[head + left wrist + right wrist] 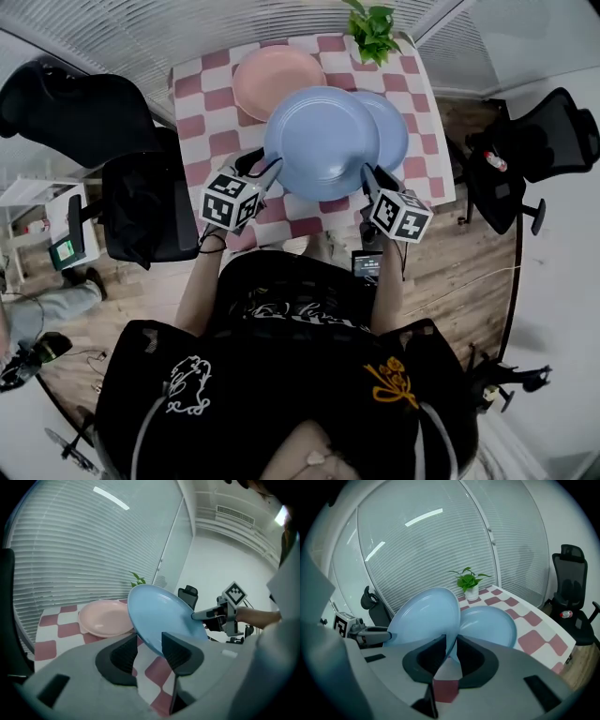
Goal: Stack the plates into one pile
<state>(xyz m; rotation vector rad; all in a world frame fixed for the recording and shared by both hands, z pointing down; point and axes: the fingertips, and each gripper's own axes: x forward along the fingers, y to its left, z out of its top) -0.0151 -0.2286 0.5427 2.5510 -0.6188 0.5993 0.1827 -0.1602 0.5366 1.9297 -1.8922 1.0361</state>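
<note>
A large blue plate (321, 141) hangs tilted above the checkered table (202, 122), held by its near rim from both sides. My left gripper (274, 169) is shut on its left rim, which runs between the jaws in the left gripper view, where the blue plate (161, 616) fills the middle. My right gripper (367, 173) is shut on its right rim, seen edge-on as the blue plate (424, 616) in the right gripper view. A second blue plate (389, 127) lies on the table, partly under the lifted one. A pink plate (272, 77) lies at the back left.
A potted plant (373, 33) stands at the table's far right corner. Black office chairs stand to the left (141, 206) and to the right (539, 141) of the table. Slatted blinds run behind it.
</note>
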